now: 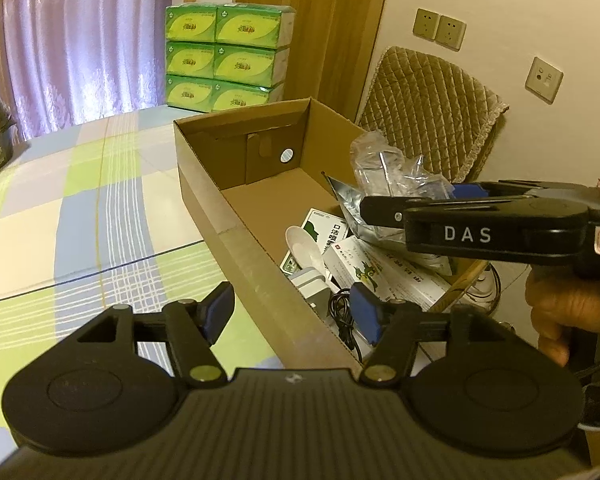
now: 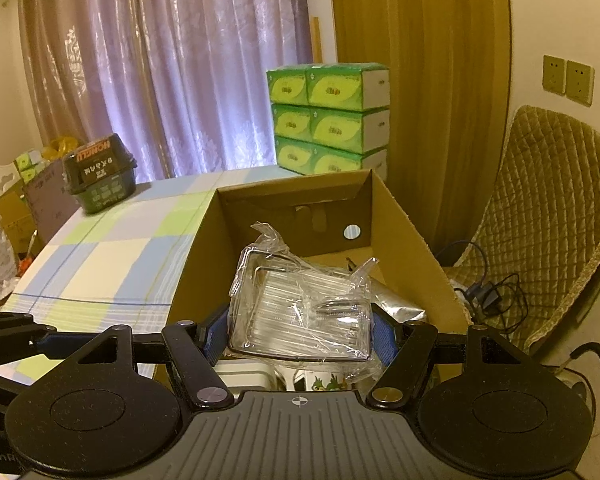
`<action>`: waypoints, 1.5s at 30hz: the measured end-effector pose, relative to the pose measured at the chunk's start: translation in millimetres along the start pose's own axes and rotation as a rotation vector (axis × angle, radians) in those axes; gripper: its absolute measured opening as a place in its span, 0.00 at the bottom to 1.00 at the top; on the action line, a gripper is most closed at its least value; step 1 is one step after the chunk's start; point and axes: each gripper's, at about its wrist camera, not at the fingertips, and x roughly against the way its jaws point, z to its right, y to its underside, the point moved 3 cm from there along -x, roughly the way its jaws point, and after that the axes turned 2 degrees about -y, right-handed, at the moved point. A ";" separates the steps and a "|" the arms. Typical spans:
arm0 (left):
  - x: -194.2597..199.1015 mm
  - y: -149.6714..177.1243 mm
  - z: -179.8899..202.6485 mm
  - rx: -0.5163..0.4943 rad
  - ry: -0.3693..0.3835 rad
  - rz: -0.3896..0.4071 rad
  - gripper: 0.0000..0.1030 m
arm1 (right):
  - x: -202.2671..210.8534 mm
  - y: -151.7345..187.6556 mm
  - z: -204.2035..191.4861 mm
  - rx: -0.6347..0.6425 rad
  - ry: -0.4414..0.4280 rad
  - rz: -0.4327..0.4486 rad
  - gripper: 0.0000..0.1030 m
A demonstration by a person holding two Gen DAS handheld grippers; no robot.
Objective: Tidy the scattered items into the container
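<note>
An open cardboard box (image 1: 204, 184) (image 2: 412, 216) stands on the checked tablecloth (image 1: 80, 208). Inside lie a white spoon (image 1: 304, 244), white medicine boxes (image 1: 380, 276), a black cable (image 1: 344, 312) and a silver foil pouch (image 1: 350, 200). My right gripper (image 2: 300, 334) (image 1: 384, 210) is shut on a clear plastic-wrapped packet (image 2: 300, 308) (image 1: 384, 160), held over the box's near end above those items. My left gripper (image 1: 293, 314) is open and straddles the box's near side wall, one finger outside and one inside. Nothing is gripped between them.
Green tissue packs (image 1: 224, 56) (image 2: 328, 116) are stacked behind the table. A chair with a quilted cushion (image 1: 428, 108) (image 2: 548, 216) stands right of the box, with cables (image 2: 496, 296) on its seat. A dark carton (image 2: 98, 176) sits at the table's far left. A person's hand (image 1: 568, 312) holds the right gripper.
</note>
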 end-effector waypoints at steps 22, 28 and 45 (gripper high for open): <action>14.7 21.4 1.6 0.051 -0.036 -0.001 0.87 | 56.7 20.4 27.2 -0.165 0.051 0.081 1.00; 25.6 29.0 7.8 0.073 -0.072 0.009 0.98 | 70.8 34.5 29.3 -0.172 0.047 0.051 1.00; 57.8 38.7 26.1 0.161 -0.151 0.027 0.99 | 107.1 42.5 20.7 -0.060 0.035 -0.010 1.00</action>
